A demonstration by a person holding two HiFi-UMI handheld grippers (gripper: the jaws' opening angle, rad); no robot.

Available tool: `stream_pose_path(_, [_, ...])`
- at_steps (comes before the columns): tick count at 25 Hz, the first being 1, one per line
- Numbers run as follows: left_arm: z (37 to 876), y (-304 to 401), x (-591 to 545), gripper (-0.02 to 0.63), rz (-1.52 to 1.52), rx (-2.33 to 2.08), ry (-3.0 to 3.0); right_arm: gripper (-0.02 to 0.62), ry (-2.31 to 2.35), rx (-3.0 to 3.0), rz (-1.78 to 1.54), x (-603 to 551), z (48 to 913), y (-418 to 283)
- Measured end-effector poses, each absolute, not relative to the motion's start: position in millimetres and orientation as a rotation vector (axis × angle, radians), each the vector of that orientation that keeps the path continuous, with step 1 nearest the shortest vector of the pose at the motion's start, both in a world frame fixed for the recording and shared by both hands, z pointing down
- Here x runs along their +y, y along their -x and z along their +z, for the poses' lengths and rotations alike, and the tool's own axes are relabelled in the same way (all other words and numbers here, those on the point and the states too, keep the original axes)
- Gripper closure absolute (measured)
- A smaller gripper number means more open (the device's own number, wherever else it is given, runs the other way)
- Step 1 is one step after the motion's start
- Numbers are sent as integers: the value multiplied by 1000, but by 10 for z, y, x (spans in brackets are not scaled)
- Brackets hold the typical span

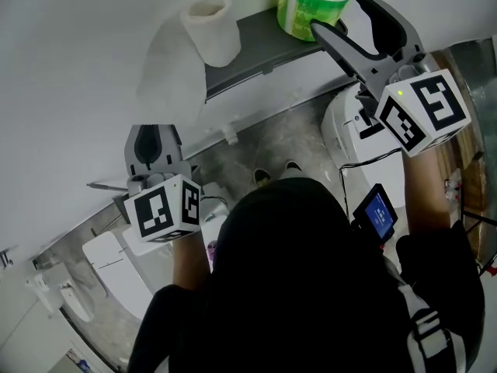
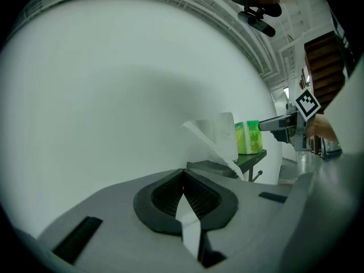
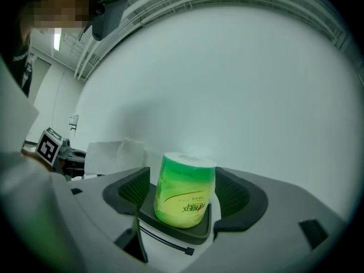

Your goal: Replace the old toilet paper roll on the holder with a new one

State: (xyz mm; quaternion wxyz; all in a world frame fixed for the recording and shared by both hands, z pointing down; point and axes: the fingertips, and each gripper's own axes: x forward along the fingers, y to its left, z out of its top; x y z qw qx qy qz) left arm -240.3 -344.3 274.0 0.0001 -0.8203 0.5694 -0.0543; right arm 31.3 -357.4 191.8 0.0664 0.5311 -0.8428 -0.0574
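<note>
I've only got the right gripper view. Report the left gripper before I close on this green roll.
Observer: The left gripper has its jaws shut, pinching a strip of white paper.
Operator: Trace that paper.
Observer: It runs up to the unwrapped white roll, which stands upright on the grey shelf.
Operator: Place that roll against mine.
Observer: From above, it stands left of the green-wrapped roll on the same shelf, with a clear gap between them.
</note>
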Motion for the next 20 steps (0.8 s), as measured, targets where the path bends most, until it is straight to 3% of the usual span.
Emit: stream_pose_path(20, [2760,2400,-3480,586,-143,1807,2593,198,-1598,-2547,-28,-4026,2142,-193])
